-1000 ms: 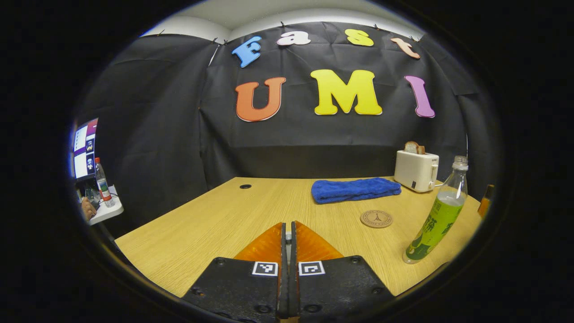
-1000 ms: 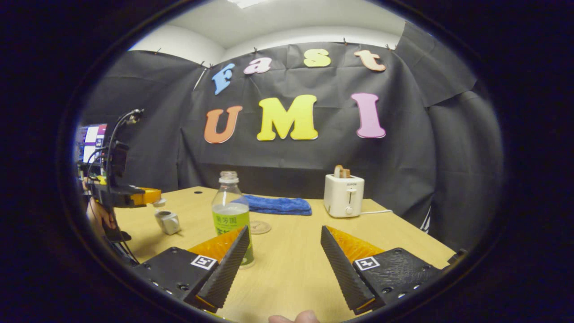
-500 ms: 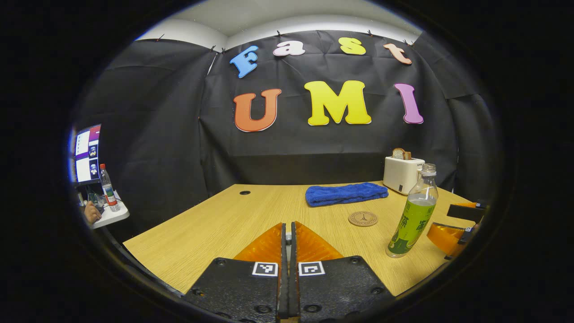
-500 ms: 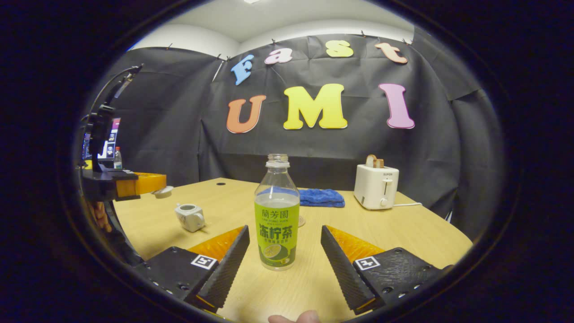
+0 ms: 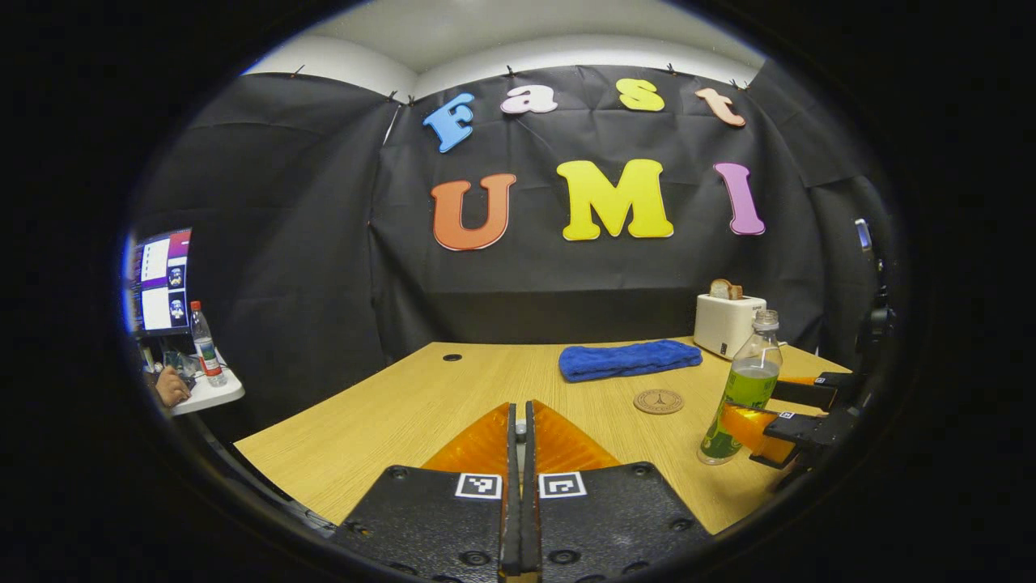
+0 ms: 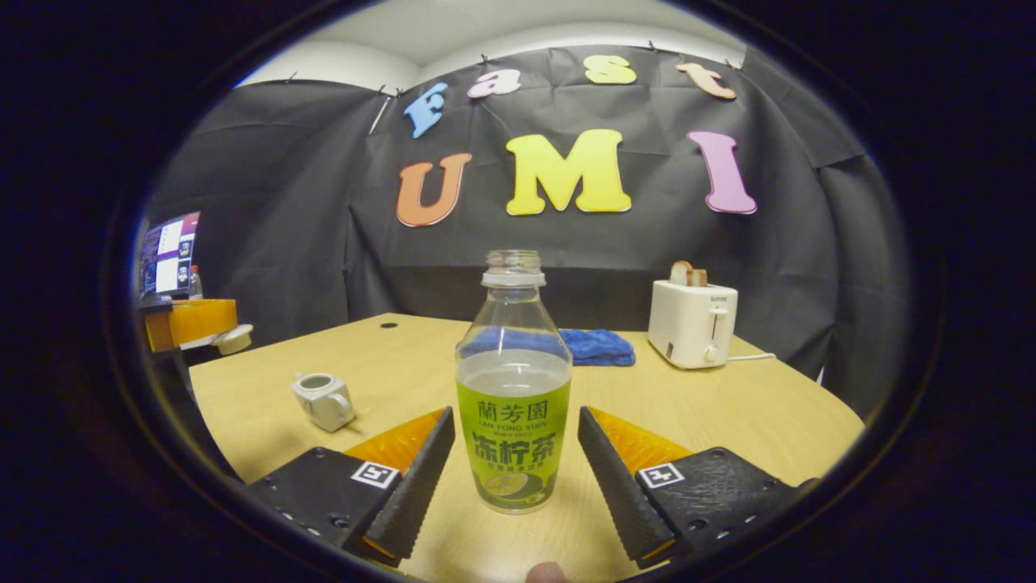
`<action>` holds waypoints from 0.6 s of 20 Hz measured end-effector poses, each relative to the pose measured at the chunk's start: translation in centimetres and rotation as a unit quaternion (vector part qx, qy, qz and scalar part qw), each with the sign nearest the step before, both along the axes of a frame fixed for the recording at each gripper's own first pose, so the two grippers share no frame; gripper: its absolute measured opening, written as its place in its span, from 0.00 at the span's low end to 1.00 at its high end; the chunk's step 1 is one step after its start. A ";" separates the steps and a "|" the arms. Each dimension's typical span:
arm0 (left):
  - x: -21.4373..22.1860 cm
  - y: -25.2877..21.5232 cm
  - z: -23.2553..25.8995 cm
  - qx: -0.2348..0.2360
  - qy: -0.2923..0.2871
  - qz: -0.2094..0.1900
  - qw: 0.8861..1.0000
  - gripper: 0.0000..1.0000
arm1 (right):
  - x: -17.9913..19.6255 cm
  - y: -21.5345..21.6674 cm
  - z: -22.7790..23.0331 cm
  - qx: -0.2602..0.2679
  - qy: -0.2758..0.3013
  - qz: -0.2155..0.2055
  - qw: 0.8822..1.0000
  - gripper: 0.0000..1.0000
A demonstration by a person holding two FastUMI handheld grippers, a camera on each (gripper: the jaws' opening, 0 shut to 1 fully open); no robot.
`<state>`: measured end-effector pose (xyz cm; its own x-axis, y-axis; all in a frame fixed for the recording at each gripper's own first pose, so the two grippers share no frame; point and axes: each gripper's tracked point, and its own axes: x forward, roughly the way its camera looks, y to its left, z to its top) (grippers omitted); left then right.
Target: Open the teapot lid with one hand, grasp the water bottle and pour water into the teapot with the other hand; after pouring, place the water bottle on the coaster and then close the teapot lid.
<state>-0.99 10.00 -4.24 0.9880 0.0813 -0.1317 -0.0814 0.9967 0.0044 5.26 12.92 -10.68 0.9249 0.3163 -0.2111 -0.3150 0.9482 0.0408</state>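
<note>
Standing upright between parted right claw (image 6: 511,449) fingers: water bottle (image 6: 513,389), mouth up; left claw (image 5: 521,437) pressed together.

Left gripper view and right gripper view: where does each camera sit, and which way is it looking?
Left gripper view: rides the left claw, fingers at the bottom shut on the teapot lid; faces across the table toward the wall.
Right gripper view: rides the open right claw; faces the water bottle between its fingers.
Both show the water bottle, blue towel, toaster.
</note>
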 end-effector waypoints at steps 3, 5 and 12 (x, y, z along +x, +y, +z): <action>0.1 0.2 -0.3 -0.004 0.001 -0.002 1.000 0.02 | -0.1 -0.1 0.2 -0.003 0.000 -0.006 1.000 0.80; 0.1 0.1 -0.3 -0.008 0.000 -0.006 1.000 0.03 | -0.2 0.2 0.3 -0.008 0.001 -0.002 1.000 0.75; 0.4 0.2 1.8 -0.011 -0.034 -0.018 0.999 0.02 | 0.6 2.9 2.4 -0.125 -0.020 0.052 0.991 0.68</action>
